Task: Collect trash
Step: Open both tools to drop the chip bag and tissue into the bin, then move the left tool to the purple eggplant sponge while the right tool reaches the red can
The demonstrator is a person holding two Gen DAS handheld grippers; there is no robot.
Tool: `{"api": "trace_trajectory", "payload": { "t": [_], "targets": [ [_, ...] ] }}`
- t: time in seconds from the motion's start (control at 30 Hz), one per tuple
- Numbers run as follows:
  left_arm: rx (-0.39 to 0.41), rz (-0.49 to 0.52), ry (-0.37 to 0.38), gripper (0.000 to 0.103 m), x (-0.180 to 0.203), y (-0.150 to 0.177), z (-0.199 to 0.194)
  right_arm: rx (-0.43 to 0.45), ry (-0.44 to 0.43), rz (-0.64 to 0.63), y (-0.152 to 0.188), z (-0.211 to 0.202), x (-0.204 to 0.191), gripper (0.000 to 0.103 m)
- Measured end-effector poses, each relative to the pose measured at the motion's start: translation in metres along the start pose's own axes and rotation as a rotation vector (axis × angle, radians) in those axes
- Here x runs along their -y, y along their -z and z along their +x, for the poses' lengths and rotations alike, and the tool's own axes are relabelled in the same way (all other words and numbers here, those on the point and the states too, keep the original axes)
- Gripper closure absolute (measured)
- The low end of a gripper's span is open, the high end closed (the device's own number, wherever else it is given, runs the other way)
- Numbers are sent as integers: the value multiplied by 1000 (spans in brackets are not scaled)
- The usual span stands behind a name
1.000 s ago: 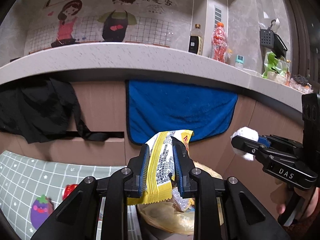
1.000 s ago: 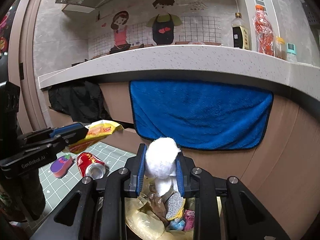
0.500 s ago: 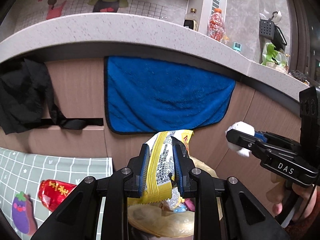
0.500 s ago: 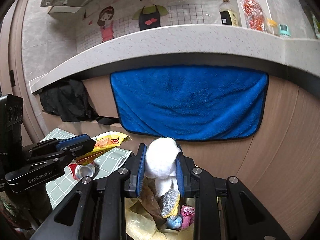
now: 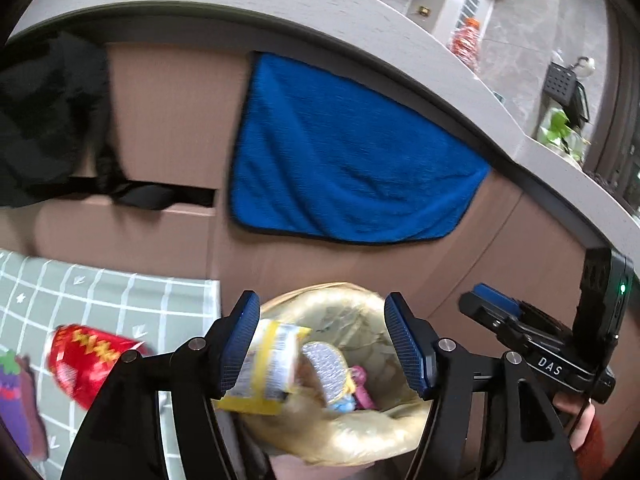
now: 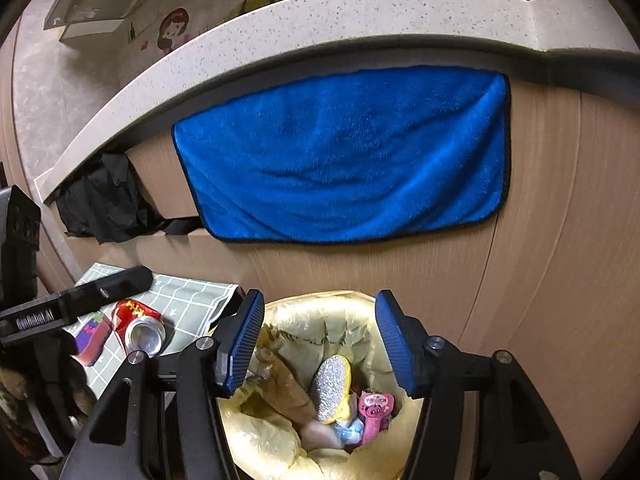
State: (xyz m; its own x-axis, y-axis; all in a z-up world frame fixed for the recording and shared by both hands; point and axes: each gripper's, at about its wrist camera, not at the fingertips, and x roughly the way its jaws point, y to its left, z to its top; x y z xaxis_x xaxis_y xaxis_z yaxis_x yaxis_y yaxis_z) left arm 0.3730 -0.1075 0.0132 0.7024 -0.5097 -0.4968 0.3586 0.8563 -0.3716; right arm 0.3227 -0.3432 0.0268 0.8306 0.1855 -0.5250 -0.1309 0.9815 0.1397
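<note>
My left gripper [image 5: 324,344] hangs over the bin lined with a yellowish bag [image 5: 360,432], its jaws opening. The yellow snack wrapper [image 5: 264,364] is blurred beside the left pad, loose and dropping into the bag. My right gripper [image 6: 320,340] is over the same bag [image 6: 260,448], its jaws opening with nothing between them. The white wad is not visible in either view. In the bag lie a silver sponge [image 6: 332,384] and a pink packet [image 6: 374,408]. Each gripper shows in the other's view: the right gripper [image 5: 484,304] and the left gripper [image 6: 132,280].
A red drink can [image 6: 138,324] lies on its side on the green checked mat [image 6: 188,292] left of the bin, beside a purple eggplant toy [image 6: 94,334]. A blue towel [image 6: 344,152] hangs on the wooden cabinet front behind the bin, under the stone counter [image 6: 360,12].
Both grippers sank over the bin and opened. The left let go of the yellow wrapper, which is falling. The right released the white wad, which is gone from between its fingers.
</note>
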Motion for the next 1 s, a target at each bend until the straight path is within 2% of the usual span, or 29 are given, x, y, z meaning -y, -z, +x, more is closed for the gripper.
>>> {"api": "trace_trajectory", "payload": {
  "t": [0.23, 0.37, 0.6, 0.77, 0.87, 1.0],
  "targets": [
    [60, -90, -111, 37, -50, 4, -46, -3, -18, -7, 7, -5, -12, 48],
    [98, -91, -209, 36, -76, 14, -73, -4, -39, -17, 11, -5, -23, 48],
    [68, -163, -329, 36, -128, 46, -97, -23, -113, -47, 20, 4, -55, 48],
    [102, -185, -460, 33, -159, 64, -117, -61, -156, -74, 30, 18, -81, 48],
    [65, -218, -495, 27, -184, 76, -121, -70, -206, -87, 35, 26, -99, 48],
    [-41, -246, -521, 26, -213, 93, -110, -86, -289, -117, 38, 40, -127, 48]
  ]
}}
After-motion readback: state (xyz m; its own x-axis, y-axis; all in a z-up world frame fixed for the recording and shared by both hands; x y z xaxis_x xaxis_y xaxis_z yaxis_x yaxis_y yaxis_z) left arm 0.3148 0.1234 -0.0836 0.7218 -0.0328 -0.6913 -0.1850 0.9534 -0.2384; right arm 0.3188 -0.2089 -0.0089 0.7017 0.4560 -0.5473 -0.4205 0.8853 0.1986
